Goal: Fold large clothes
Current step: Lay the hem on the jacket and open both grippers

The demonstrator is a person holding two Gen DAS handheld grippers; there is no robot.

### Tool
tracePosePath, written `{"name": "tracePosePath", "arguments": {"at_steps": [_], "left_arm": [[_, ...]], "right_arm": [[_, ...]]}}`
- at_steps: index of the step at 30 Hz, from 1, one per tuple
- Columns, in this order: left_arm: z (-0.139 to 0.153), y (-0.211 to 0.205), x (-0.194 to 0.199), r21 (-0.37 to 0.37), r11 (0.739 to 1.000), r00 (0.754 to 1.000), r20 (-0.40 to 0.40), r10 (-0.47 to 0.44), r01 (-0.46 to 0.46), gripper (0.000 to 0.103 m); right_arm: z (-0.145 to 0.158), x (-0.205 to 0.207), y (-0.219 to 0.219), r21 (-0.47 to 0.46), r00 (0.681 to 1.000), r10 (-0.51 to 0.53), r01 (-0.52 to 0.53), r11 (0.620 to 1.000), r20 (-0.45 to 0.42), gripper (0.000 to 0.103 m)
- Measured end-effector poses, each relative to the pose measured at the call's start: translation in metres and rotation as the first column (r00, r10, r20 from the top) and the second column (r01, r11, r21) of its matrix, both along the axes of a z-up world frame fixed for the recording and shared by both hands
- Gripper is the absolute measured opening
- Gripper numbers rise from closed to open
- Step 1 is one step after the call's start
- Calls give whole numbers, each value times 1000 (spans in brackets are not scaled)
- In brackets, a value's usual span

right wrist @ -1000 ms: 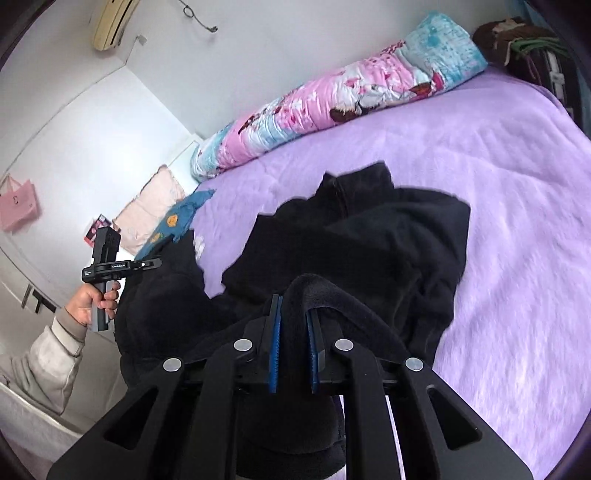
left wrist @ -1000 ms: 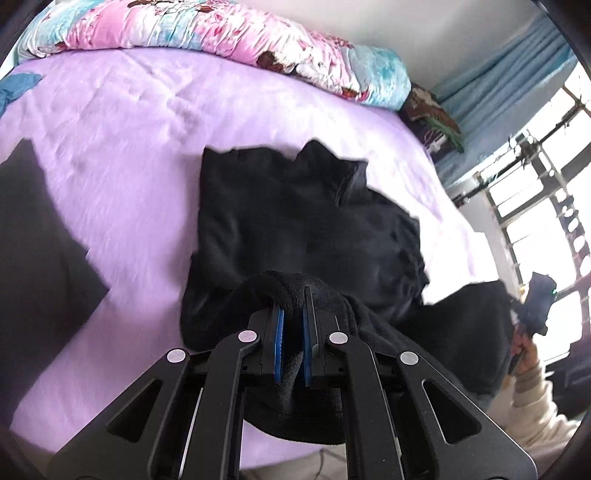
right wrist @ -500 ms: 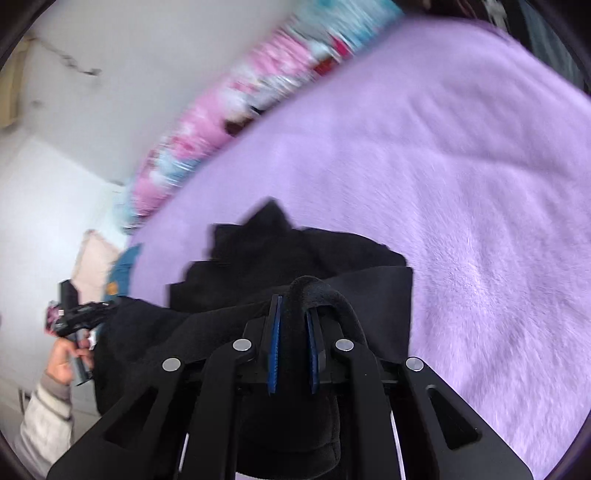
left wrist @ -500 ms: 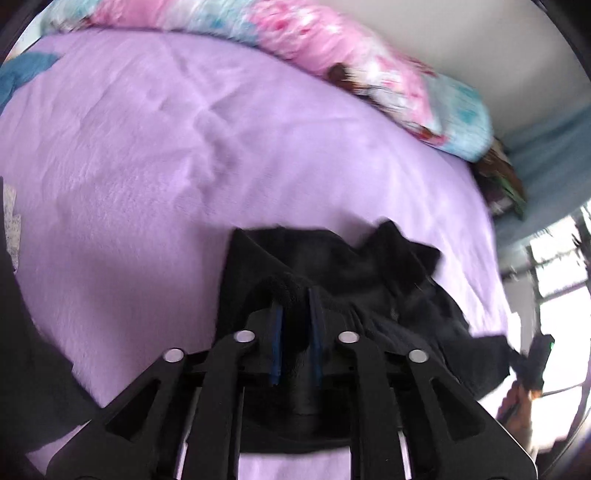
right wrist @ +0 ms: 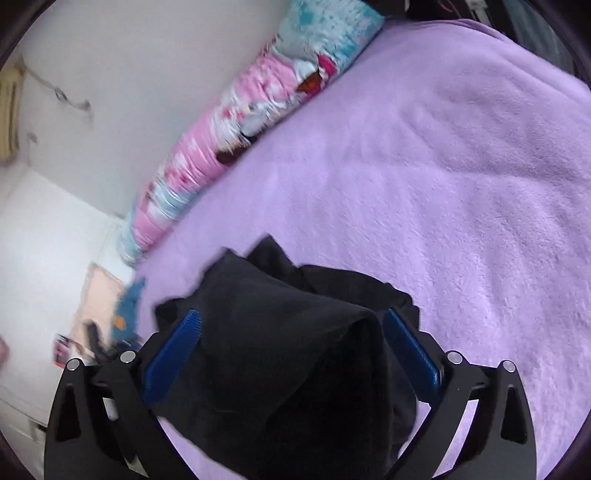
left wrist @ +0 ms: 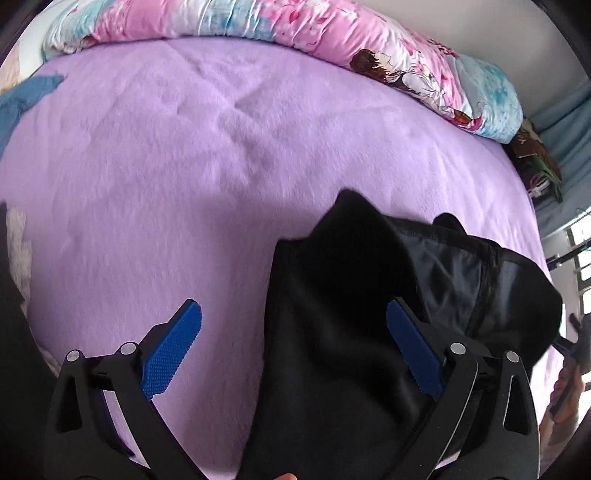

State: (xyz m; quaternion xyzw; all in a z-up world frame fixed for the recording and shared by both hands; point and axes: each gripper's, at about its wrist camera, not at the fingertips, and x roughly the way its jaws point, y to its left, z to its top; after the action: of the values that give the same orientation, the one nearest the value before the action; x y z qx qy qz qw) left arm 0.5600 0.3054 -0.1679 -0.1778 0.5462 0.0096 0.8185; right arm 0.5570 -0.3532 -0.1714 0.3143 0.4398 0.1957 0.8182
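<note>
A black fleece garment point(left wrist: 343, 332) lies bunched on the purple bed cover point(left wrist: 184, 166), its shiny lining showing at the right. My left gripper point(left wrist: 291, 314) points steeply down over the garment's left edge. Its jaws are opening wide and the blue pads point(left wrist: 173, 347) do not press on the cloth, which lies between them. In the right wrist view the same garment point(right wrist: 280, 354) sits humped between the wide jaws of my right gripper point(right wrist: 291, 321), which are also opening, with the pads point(right wrist: 410, 350) clear of the fabric.
A pink and blue floral quilt point(left wrist: 295, 33) is rolled along the far side of the bed. A blue cloth point(left wrist: 22, 96) lies at the left edge. A hand holding the other gripper point(left wrist: 569, 376) shows at the right. A white wall point(right wrist: 110, 74) stands beyond.
Both grippers carried the black cloth forward and down over the garment, then let go of it. Their jaws went from shut on the fabric to wide apart.
</note>
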Motion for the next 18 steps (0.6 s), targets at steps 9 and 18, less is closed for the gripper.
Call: {"name": "tracePosePath", "arguments": {"at_steps": [9, 18], "left_arm": [[-4, -29, -43, 39, 999, 999, 13, -35, 34, 97], [-1, -90, -86, 363, 917, 973, 88, -213, 167, 97]], "right_arm": [[33, -49, 21, -367, 992, 42, 6, 930, 123, 97], [15, -118, 107, -813, 880, 431, -96, 574, 199, 97]]}}
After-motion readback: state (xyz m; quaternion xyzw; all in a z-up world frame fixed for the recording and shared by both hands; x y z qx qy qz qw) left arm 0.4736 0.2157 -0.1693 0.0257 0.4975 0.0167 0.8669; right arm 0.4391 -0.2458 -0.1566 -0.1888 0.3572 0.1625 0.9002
